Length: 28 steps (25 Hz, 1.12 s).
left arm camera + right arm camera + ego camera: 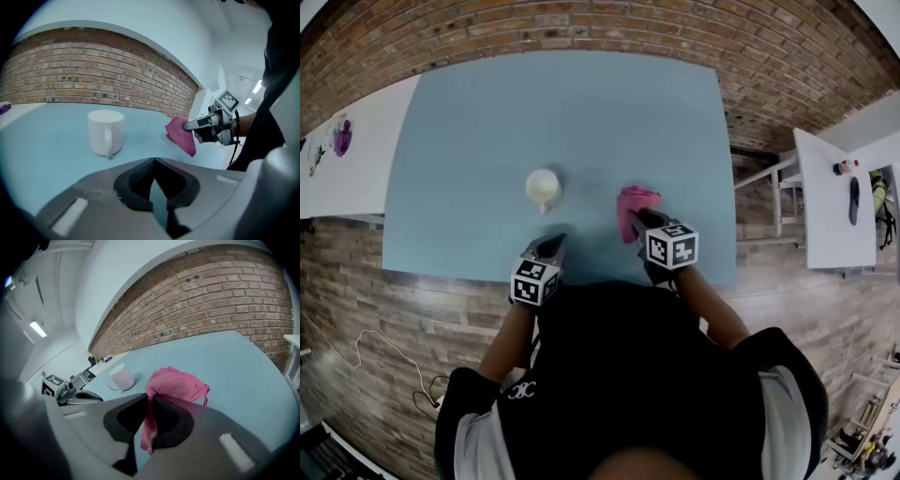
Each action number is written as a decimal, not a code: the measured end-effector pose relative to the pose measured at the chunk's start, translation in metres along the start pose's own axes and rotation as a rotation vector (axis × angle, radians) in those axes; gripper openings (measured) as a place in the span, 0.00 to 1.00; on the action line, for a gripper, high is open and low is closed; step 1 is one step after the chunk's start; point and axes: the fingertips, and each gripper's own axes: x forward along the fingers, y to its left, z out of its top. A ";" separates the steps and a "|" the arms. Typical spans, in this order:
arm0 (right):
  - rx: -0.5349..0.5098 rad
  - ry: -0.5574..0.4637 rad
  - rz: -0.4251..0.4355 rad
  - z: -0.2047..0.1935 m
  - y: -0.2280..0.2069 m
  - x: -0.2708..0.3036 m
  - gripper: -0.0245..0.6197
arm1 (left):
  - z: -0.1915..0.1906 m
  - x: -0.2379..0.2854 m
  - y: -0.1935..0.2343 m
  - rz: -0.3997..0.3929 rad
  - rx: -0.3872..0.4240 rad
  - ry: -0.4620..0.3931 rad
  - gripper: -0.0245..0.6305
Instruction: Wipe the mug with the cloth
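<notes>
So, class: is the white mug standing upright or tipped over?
Upright. The mug stands on its base on the table, rim facing up.

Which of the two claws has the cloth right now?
The right claw: its jaws are shut on the pink cloth. The left claw is shut with nothing in it, pointing toward the white mug.

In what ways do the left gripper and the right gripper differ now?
The left gripper is shut on nothing; the right gripper is shut on the pink cloth. The left gripper is nearer the white mug; the right gripper is farther to its side. Both hover over the blue table.
</notes>
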 end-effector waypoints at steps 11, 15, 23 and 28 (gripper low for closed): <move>-0.098 0.011 0.182 0.002 -0.036 -0.054 0.10 | 0.063 0.028 -0.074 0.156 -0.053 -0.139 0.04; -0.089 0.013 0.224 0.007 -0.035 -0.070 0.10 | 0.069 0.027 -0.092 0.197 -0.086 -0.152 0.04; -0.129 0.002 0.206 0.008 -0.026 -0.070 0.10 | 0.062 0.020 -0.097 0.203 -0.082 -0.126 0.04; -0.145 0.003 0.216 0.010 -0.013 -0.068 0.10 | 0.062 0.010 -0.094 0.212 -0.086 -0.138 0.04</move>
